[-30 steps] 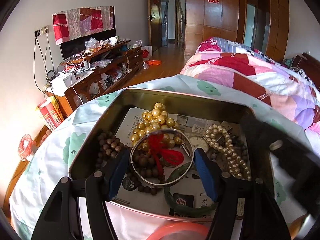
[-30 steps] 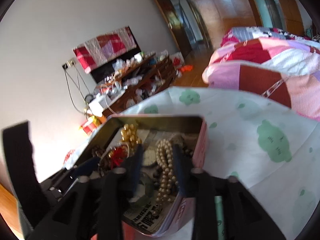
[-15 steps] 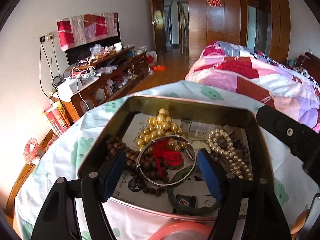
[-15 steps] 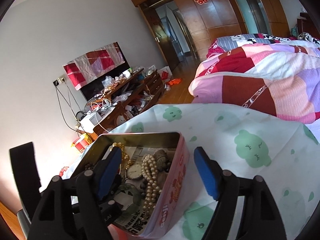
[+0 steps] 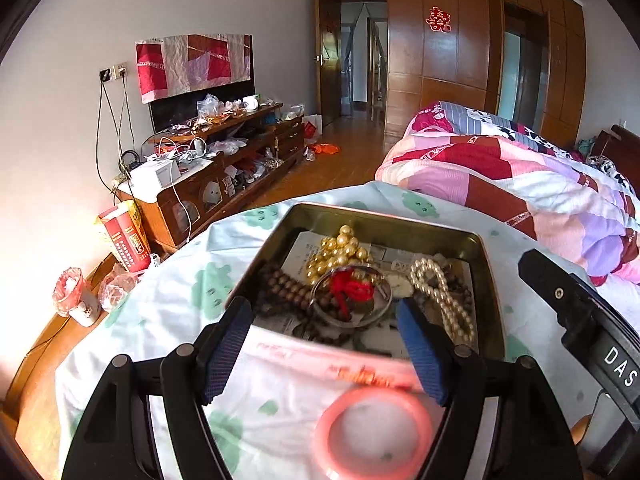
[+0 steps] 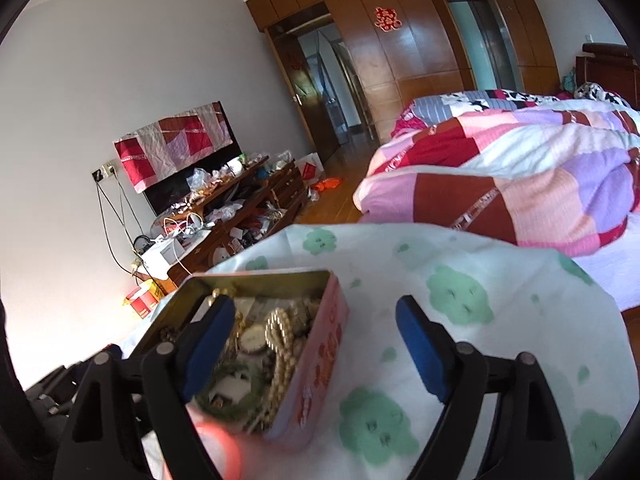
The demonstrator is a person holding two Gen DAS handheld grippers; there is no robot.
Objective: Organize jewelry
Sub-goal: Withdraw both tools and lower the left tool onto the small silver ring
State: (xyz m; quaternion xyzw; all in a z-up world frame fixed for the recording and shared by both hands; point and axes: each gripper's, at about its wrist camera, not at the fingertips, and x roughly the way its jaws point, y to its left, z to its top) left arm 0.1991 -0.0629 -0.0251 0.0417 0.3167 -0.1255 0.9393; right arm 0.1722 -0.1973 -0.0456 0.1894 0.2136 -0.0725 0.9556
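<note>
Left wrist view: the left gripper [image 5: 324, 344] stands open over the near wall of the tin [image 5: 490, 280], gripping nothing. The jewelry lies inside the tin on the cloth-covered table [image 5: 168, 304]; a pink bangle [image 5: 374, 432] lies outside it. The right gripper [image 6: 316, 348] is opening, straddling the tin's right wall without touching.

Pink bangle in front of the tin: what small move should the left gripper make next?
Probably lower the left gripper over the pink bangle and close. It lies on the cloth, outside the tin that holds the other jewelry, and the jaws stand open, holding nothing.
</note>
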